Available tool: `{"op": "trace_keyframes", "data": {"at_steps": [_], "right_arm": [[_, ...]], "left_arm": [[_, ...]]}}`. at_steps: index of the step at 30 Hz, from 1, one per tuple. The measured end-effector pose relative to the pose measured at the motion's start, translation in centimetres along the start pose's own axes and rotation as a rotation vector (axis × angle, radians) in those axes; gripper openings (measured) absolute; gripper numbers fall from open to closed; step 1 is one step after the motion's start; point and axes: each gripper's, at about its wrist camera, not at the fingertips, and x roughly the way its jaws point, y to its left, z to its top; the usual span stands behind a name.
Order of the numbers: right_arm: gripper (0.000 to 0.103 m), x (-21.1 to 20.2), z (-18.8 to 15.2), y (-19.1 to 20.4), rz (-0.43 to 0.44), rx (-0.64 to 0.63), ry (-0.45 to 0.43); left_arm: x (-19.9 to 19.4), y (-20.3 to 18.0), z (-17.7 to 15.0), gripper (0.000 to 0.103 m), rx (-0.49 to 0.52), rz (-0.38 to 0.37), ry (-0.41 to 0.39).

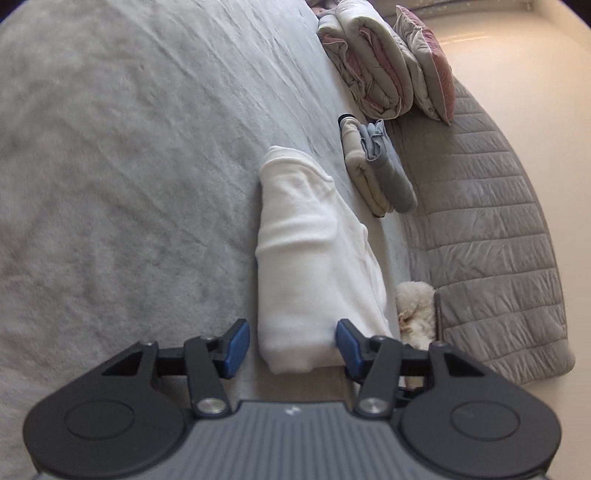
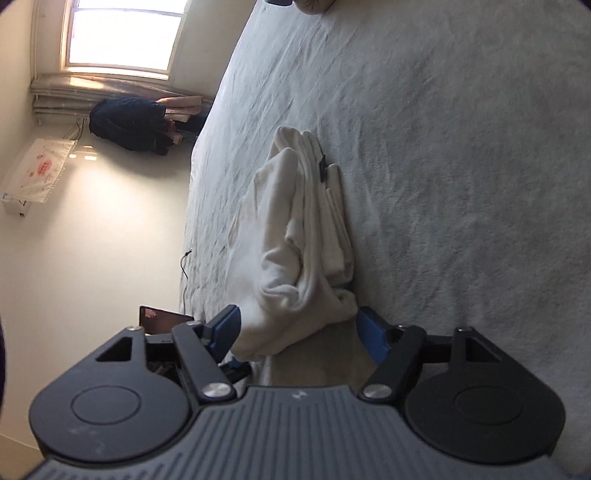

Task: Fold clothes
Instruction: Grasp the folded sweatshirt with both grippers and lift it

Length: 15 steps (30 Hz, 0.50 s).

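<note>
A folded white garment (image 1: pixel 314 258) is lying on a grey bedspread (image 1: pixel 129 166), its near end sitting between the blue pads of the left gripper (image 1: pixel 291 345). The jaws are standing apart, one pad clear of the cloth and the other just beside or brushing its edge, so nothing is being gripped. Beyond the garment, a small stack of folded beige and grey clothes (image 1: pixel 376 170) is resting near the bed's edge, with a rolled quilt (image 1: pixel 365 70) and a pink-trimmed pillow (image 1: pixel 424 62) lying farther along. A quilted grey cover (image 1: pixel 498 240) is hanging down the bed's side, and a fluffy white object (image 1: pixel 415 306) is showing beside it.

In the right wrist view, the right gripper (image 2: pixel 299 328) is also standing wide, the garment's (image 2: pixel 306 229) bunched end lying between its pads without being pinched. Past the bed (image 2: pixel 443 147), a window (image 2: pixel 122 33) is glowing, a dark pile of clothing (image 2: pixel 129 122) is sitting below it, and a cable (image 2: pixel 184 266) is dangling off the mattress edge.
</note>
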Motion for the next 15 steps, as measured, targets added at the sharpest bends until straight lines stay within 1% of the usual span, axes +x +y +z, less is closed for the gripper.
{"op": "trace_keyframes", "data": {"at_steps": [2,3,4,5,6,9,13,14,15], "right_arm": [[0.077,0.3,-0.3,0.5,-0.027,-0.011,-0.023],[0.077,0.5,-0.4,0.8,-0.045,-0.022,-0.041],[0.074,0.6,-0.5,1.2,-0.063,-0.032,-0.059],[0.056,0.6,-0.8,1.5,-0.104,-0.052,-0.097],[0.048,0.6,-1.0,1.8,-0.127,-0.071,-0.117],[0.039,0.5,-1.5,2.7,-0.167,-0.129,-0.145],[0.038,0.9,-2.3,3.2,-0.237,-0.215,-0.147],[0.041,1.1,-2.4,3.4,-0.259,-0.254,-0.146],[0.048,1.3,-2.5,3.6,-0.281,-0.296,-0.146]], "left_arm": [[0.4,-0.2,-0.2,0.053,0.005,-0.002,-0.004],[0.5,-0.4,-0.2,0.050,0.013,0.009,-0.007],[0.6,-0.6,-0.2,0.048,0.020,0.019,-0.010],[0.7,-0.8,-0.3,0.045,0.028,0.029,-0.014],[0.7,-1.0,-0.4,0.042,0.040,0.041,-0.018],[0.5,-2.9,-0.8,0.038,0.164,0.093,-0.029],[0.9,-3.8,-1.3,0.040,0.285,0.150,-0.024],[1.0,-4.0,-1.4,0.043,0.308,0.163,-0.025],[1.0,-4.0,-1.3,0.044,0.315,0.167,-0.025]]}}
